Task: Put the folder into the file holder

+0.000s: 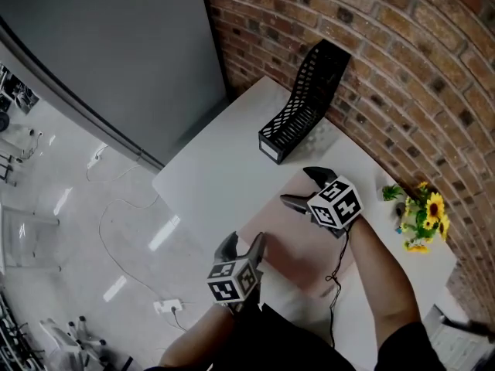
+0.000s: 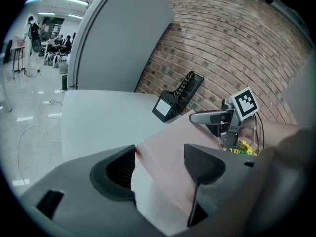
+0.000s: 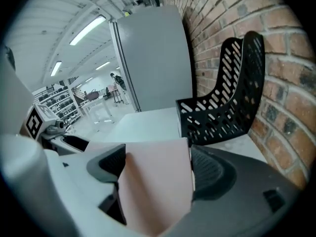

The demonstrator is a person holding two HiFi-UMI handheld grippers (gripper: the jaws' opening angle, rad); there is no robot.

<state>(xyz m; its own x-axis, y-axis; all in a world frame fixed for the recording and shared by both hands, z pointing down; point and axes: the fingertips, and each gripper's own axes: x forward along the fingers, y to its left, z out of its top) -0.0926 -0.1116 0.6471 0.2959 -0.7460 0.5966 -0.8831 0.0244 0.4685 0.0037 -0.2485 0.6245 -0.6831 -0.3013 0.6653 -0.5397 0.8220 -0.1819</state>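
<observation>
A pink folder [image 1: 290, 246] lies flat on the white table [image 1: 205, 180]. The black mesh file holder [image 1: 302, 107] stands empty at the table's far end, against the brick wall. My right gripper [image 1: 300, 188] is open over the folder's far edge, and in the right gripper view the folder [image 3: 153, 181] fills the gap between the spread jaws of the gripper [image 3: 158, 167], with the holder [image 3: 227, 102] just beyond. My left gripper [image 1: 242, 246] is open at the folder's near left corner; the folder [image 2: 168, 152] runs between the jaws of this gripper [image 2: 159, 162].
Yellow flowers [image 1: 421, 215] stand at the table's right side near the brick wall [image 1: 402, 68]. A tall grey panel [image 1: 116, 52] rises left of the table. A cable and power strip [image 1: 166, 306] lie on the floor below the table's left edge.
</observation>
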